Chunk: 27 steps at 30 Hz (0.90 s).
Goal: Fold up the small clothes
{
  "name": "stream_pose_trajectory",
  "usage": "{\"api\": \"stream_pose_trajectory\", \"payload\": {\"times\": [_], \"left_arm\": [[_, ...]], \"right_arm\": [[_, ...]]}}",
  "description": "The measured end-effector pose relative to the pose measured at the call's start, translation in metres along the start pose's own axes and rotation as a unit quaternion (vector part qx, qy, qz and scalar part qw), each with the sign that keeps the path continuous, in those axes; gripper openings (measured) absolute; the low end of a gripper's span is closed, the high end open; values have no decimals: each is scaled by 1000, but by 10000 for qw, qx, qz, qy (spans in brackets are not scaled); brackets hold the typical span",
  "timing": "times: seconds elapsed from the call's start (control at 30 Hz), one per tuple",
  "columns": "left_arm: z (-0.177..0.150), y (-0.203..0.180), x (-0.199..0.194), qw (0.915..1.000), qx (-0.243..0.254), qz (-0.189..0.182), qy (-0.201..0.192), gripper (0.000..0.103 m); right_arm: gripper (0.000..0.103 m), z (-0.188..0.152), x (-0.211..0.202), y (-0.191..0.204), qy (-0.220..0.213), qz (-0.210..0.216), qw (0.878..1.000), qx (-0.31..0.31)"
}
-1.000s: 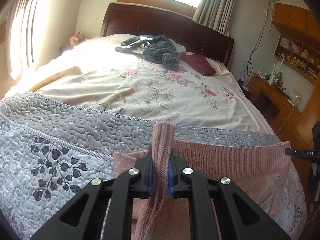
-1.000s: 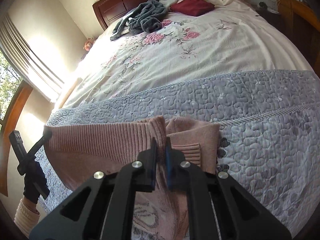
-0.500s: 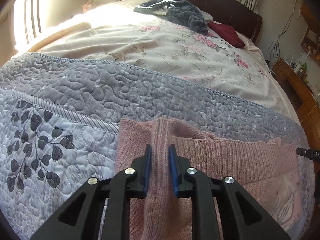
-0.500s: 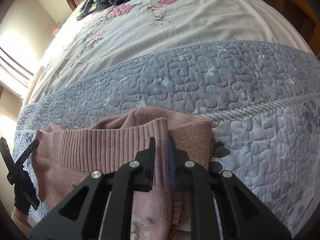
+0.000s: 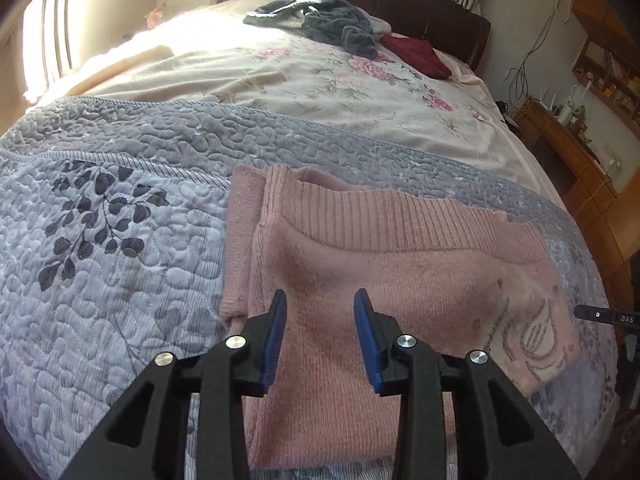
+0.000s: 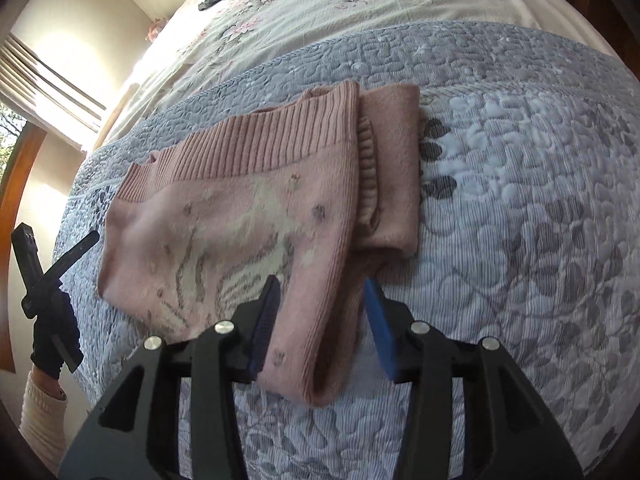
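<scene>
The pink knit sweater (image 5: 384,280) lies folded flat on the grey quilted bedspread (image 5: 120,248), its ribbed hem turned toward the headboard (image 5: 400,4) end of the bed. The left wrist view shows mostly plain pink knit with only a corner of a pale woven motif at the sweater's far side, while the right wrist view shows that motif spread across the top layer, along with a folded sleeve with a ribbed cuff lying just beside the body of the sweater. The left gripper (image 5: 320,336) hangs over the sweater's near edge with its blue-padded fingers wide apart, nothing between them; the right gripper (image 6: 320,320) likewise stands wide, its fingers straddling the near fold without pinching it. Only the right wrist view shows the gloved hand (image 6: 52,332) on the other tool (a cream sleeve below it). Beyond the sweater, toward the headboard, lie a floral sheet (image 5: 320,88), a heap of grey clothes (image 5: 332,24) and a dark red cushion (image 5: 416,54).
</scene>
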<state>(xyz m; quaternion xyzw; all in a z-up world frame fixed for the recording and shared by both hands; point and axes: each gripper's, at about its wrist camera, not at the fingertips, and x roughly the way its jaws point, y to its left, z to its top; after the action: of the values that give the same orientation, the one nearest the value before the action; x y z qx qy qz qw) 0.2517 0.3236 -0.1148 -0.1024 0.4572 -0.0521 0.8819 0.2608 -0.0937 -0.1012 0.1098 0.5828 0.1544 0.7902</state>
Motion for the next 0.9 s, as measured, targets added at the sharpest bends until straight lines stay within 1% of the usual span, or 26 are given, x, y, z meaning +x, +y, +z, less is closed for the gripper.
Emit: {"api": "stream_pose_trajectory", "payload": {"times": [0.07, 0.13, 0.17, 0.2, 0.27, 0.3, 0.37, 0.4, 0.5, 0.63, 0.73, 0.8, 0.83, 0.87, 0.9], "left_arm": [[-15, -7, -1, 9999, 20, -52, 161, 37], [-27, -10, 1, 9996, 44, -9, 268, 39], [-32, -11, 3, 9995, 61, 34, 315, 40], [-37, -11, 5, 9993, 46, 84, 367, 40], [-42, -8, 9, 9988, 14, 128, 467, 40], [-44, -7, 12, 9986, 17, 170, 509, 40], [-47, -3, 15, 9981, 25, 213, 574, 40], [-48, -2, 18, 9979, 12, 220, 612, 40], [-50, 2, 22, 9976, -26, 229, 649, 40], [-52, 4, 27, 9975, -54, 235, 663, 40], [-52, 4, 27, 9975, -75, 235, 660, 40], [-50, 2, 26, 9971, -95, 262, 702, 40], [-47, 1, 24, 9970, -120, 263, 715, 40], [-43, -1, 22, 9972, -145, 245, 697, 41], [-39, -3, 18, 9977, -148, 199, 632, 42]], "right_arm": [[45, -22, 4, 3, 158, 65, 9999, 4], [44, -38, 11, 5, 295, 18, 9996, -33], [36, -43, 14, 5, 359, -12, 9993, -47], [24, -44, 17, 5, 405, -49, 9992, -8], [14, -44, 12, 4, 363, -30, 9993, 70], [12, -45, 6, 4, 302, 21, 9995, 95], [8, -42, -3, 6, 219, 41, 9997, 84], [7, -42, -3, 5, 228, -32, 9997, 72], [6, -45, 7, 0, 381, -216, 9990, 79], [6, -50, 22, -12, 472, -151, 9984, 278], [13, -48, 23, -13, 514, -144, 9982, 280], [23, -42, 17, -12, 504, -88, 9983, 274], [25, -38, 11, -13, 454, -39, 9986, 285], [35, -33, 5, -14, 366, 18, 9988, 318], [51, -27, -2, -16, 257, 75, 9990, 363]]}}
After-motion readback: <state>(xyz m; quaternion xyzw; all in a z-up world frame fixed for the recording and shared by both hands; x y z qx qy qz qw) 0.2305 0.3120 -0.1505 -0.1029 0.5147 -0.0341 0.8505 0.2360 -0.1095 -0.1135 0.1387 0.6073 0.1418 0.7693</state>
